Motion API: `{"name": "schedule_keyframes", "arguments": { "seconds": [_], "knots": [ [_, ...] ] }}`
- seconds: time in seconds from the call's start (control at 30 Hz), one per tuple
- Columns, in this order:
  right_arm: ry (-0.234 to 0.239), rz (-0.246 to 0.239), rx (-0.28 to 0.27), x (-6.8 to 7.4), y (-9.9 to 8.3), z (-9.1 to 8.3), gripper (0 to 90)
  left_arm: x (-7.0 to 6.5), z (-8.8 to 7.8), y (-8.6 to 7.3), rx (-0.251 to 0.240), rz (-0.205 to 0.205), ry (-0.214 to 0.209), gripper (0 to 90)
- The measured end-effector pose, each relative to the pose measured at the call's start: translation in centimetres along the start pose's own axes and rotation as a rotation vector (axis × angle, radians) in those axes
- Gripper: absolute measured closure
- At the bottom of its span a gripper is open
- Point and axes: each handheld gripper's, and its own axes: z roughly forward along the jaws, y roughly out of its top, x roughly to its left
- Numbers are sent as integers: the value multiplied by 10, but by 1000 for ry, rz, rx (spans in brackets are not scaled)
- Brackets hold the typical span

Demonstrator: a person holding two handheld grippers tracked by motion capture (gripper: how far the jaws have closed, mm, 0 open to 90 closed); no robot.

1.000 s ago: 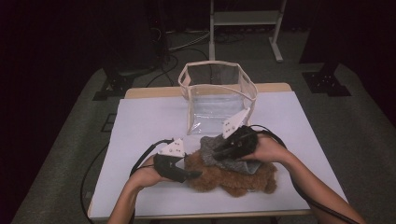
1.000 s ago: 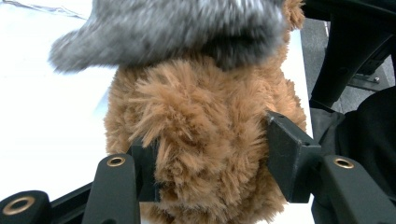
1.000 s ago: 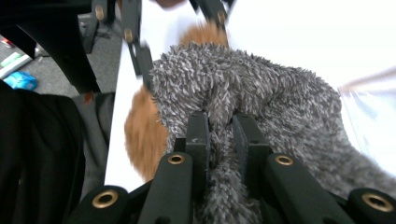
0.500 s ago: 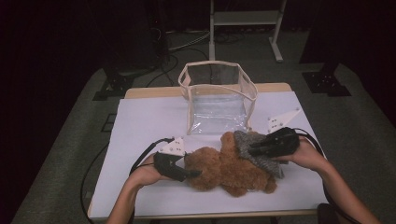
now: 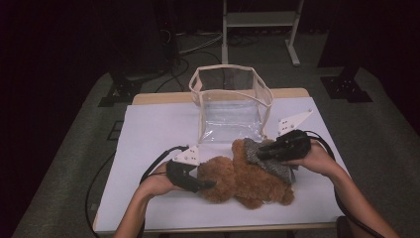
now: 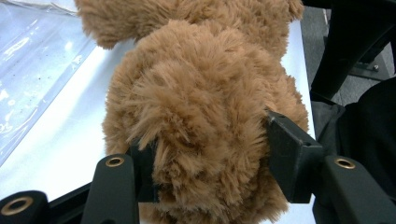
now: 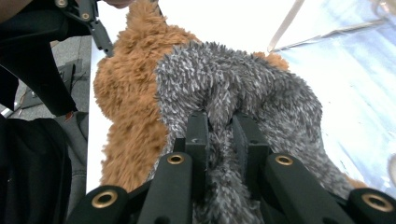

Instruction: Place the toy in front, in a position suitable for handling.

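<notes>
Nearest the person, at the front of the white-covered table (image 5: 148, 134), a shaggy brown plush teddy bear (image 5: 242, 178) lies on its side between the 2 hands. The left gripper (image 5: 208, 184) comes in from the bear's left end, and in the left gripper view its 2 black jaws are clenched on a thick tuft of the bear's brown fur (image 6: 201, 126), the pads pressed into the pile on both sides.

On the bear's right end sits a fuzzy grey knitted garment (image 5: 270, 161), draped over the upper part of the toy. The right gripper (image 5: 262, 148) reaches it from the right; in the right gripper view its 2 jaws stand close together, pinching a ridge of the grey fabric (image 7: 224, 102) between them, with brown fur showing to the left of the grey.

Just behind the bear, toward the middle of the table, stands a clear plastic box-shaped bag with cream trim (image 5: 230, 101), open at the top and upright, its front wall near the bear's head but apart from it.

Beyond the table's far edge, a pale metal stand (image 5: 260, 20) rises from the dark floor.
</notes>
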Motion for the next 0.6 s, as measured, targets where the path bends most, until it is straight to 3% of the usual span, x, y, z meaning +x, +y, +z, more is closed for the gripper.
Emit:
{"name": "schedule_keyframes", "arguments": {
  "seconds": [0.1,0.3,0.43,0.6],
  "knots": [
    [-2,30,-4,-6,-10,0,773,0,-1,-3,-16,-4,0,435],
    [-24,108,-31,-11,-41,-20,773,0,-1,-4,-21,-9,-3,432],
    [-23,120,-41,-7,-53,-27,773,1,-1,-2,-10,-5,-1,430],
    [-21,94,-40,-3,-46,-28,773,2,1,1,-3,-6,0,428]
  ]
}}
